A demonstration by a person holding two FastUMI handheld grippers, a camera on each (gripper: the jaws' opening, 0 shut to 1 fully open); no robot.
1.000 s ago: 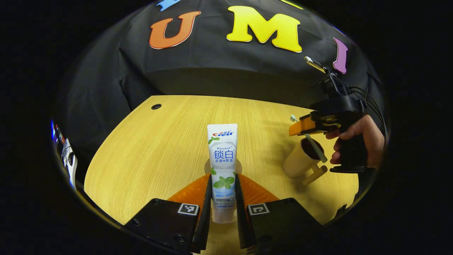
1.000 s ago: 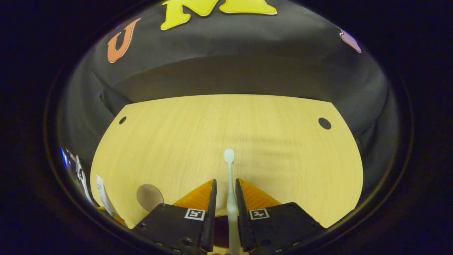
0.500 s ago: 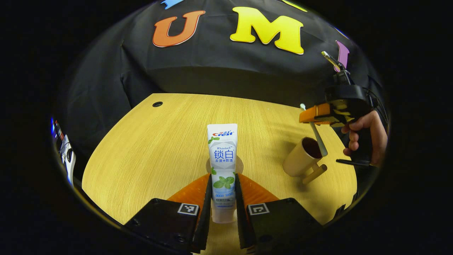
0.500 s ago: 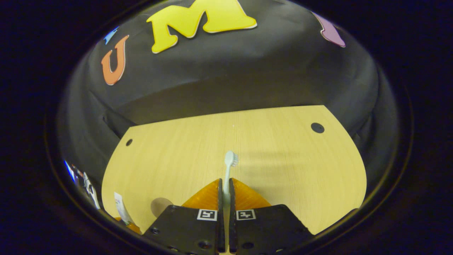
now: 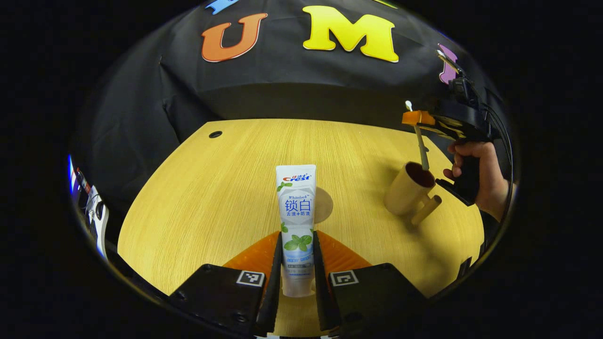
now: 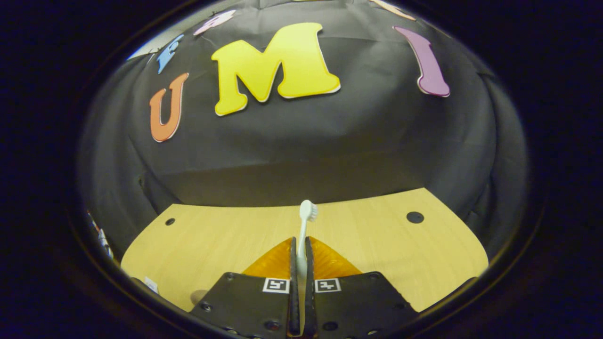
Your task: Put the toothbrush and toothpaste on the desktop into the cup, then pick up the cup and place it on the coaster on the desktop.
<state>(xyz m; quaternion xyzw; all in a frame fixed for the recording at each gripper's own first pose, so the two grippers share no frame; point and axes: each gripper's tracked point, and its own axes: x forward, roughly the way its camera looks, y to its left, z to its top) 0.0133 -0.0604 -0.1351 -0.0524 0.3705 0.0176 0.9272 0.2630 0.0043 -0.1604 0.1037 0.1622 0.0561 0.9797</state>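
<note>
Raised since a second ago, the right claw (image 5: 417, 117) now carries the toothbrush (image 5: 420, 146) upright over the cup (image 5: 407, 190), handle tip pointing down at the dark mouth; whether the tip has entered cannot be told. In the right gripper view that claw (image 6: 300, 263) is clamped tight on the thin white handle (image 6: 301, 245), bristle head forward. The left claw (image 5: 297, 263) holds the toothpaste (image 5: 296, 212) by its lower end, both fingers pressed on the tube, above the desk (image 5: 207, 202) with the round coaster (image 5: 324, 205) just behind. Light and stiff, the brush likely twists in a narrow grip, so a mid-handle hold suits it. Soft and slippery, the tube probably bears firmer pressure near its cap end. With its side handle, the cup looks light and easily tipped.
</note>
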